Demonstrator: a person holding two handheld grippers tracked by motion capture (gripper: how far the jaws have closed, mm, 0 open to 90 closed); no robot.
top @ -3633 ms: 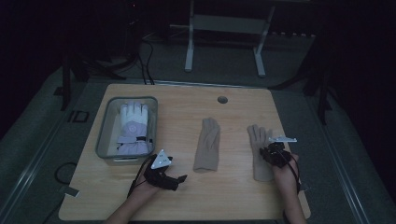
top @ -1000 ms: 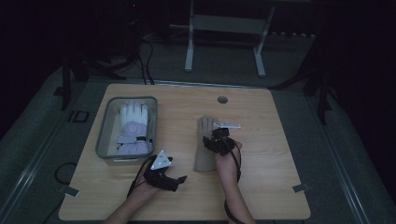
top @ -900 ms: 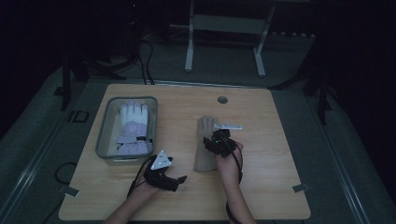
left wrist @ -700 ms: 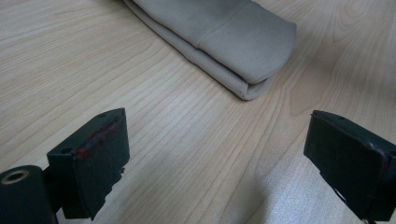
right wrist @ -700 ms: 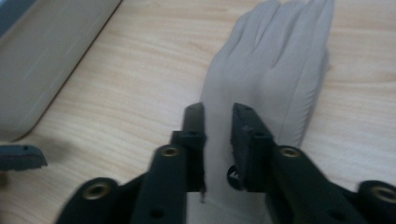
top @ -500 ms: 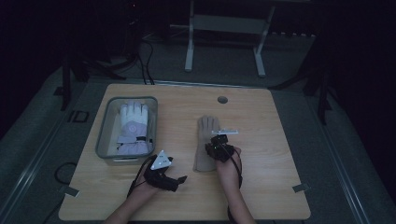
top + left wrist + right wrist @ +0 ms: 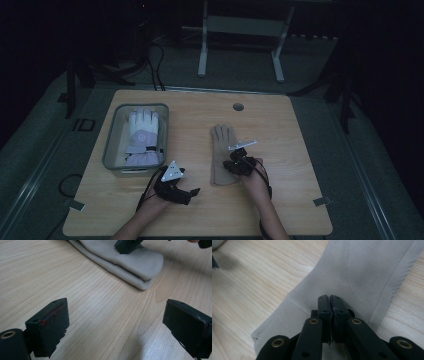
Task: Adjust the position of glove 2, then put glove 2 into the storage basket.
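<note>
Tan gloves (image 7: 220,145) lie at the table's middle, fingers pointing away from me; the left gripper view shows the cuff end (image 7: 142,265) as two layers stacked. My right gripper (image 7: 232,164) rests on the cuff end. In the right gripper view its jaws (image 7: 329,298) are pressed together on the tan fabric (image 7: 362,270), with a thin sliver of cloth between the pads. My left gripper (image 7: 192,194) sits on the wood to the left of the cuff. Its jaws stand wide open (image 7: 117,311) with only bare table between them.
A clear bin (image 7: 112,145) at the left holds a white glove (image 7: 142,130). A round cable hole (image 7: 238,106) sits near the table's far edge. Bare wood (image 7: 300,200) lies to the right of my right hand. A metal stand is on the floor beyond the table.
The tan glove that lay at the right is gone from there, and my right hand has come to the middle. Over the last second the right gripper slid nearer and lower onto the cuff.
</note>
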